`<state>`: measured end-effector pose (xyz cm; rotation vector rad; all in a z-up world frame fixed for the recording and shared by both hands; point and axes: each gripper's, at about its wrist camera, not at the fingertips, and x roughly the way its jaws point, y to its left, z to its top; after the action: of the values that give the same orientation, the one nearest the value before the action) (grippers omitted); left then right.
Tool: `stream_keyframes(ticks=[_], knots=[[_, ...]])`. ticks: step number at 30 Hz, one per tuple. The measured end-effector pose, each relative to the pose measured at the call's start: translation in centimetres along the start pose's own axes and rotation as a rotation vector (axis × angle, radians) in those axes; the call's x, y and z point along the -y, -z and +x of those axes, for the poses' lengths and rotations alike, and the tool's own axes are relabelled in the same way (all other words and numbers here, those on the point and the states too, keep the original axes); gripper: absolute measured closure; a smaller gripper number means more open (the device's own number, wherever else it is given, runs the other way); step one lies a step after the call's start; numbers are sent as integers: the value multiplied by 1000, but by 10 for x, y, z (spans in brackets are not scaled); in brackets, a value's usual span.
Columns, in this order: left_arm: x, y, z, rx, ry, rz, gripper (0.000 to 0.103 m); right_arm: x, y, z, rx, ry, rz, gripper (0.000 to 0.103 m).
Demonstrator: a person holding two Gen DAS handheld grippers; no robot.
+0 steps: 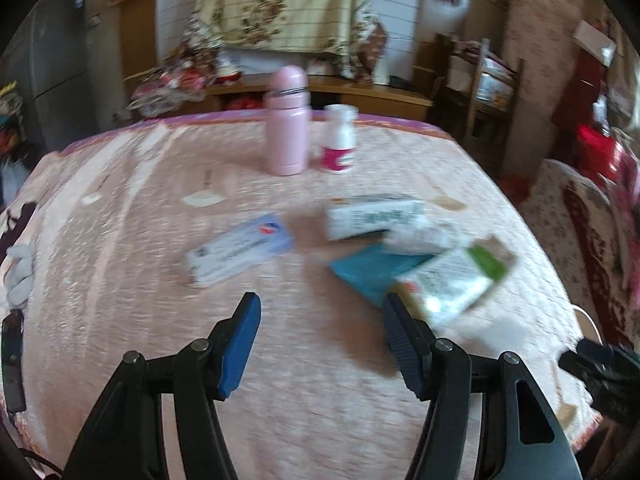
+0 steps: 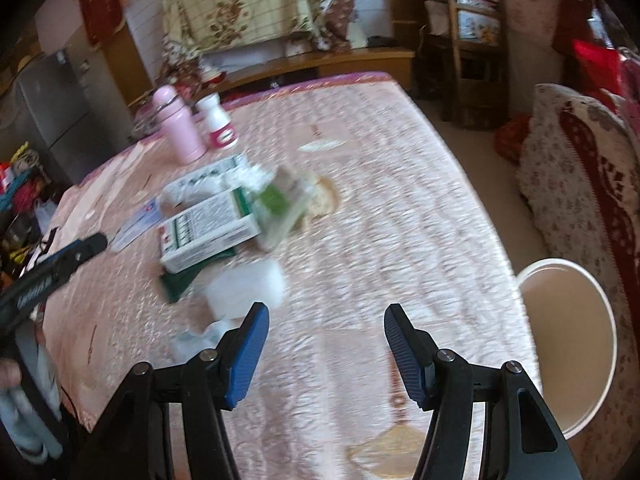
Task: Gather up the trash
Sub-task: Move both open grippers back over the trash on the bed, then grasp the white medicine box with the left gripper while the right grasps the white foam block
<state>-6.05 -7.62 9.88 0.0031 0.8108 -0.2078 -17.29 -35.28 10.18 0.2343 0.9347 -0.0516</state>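
Blue-padded fingers of the left claw (image 1: 322, 316) stand apart over the pink patterned surface (image 1: 120, 240), nothing between them. Just beyond lie the trash items: a white-and-blue medicine box (image 1: 240, 250), a teal packet (image 1: 374, 270) under a green-and-white carton (image 1: 456, 280), and another white box (image 1: 374, 216). Farther back stand a pink flask (image 1: 287, 120) and a white pill bottle (image 1: 339, 138), side by side. The right claw (image 2: 326, 318) is likewise spread and empty, with crumpled white plastic (image 2: 244, 288) near its left finger. A white bucket (image 2: 568, 344) sits beside the surface's right edge.
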Motion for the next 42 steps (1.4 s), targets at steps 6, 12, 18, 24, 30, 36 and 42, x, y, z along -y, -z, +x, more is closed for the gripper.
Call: stream_keyframes(ticks=[6,12,18,24,30,36,42], knots=[[-58,-20,30,-18,-60,-76,39,-15,0,17,-39,-14,-31,39],[-106,-54,79,-68,-134,-173,39,-18,-5,25,-56,-22,-28,39],[-133,-61,127,-159,-211,-198,39,-20,-14,35,-67,-48,-6,39],[-126,-29,125,-229,-94,-167,38,-33,-20,54,-95,-82,-32,39],[-103,-12,96,-230,42,-127,38,-43,-22,64,-105,-126,-52,39],[-88,-23,82,-172,116,-163,28,-54,-24,63,-92,-137,-112,30],[-48,-20,105,-204,51,-61,28,-59,-27,80,-135,-110,-140,29]])
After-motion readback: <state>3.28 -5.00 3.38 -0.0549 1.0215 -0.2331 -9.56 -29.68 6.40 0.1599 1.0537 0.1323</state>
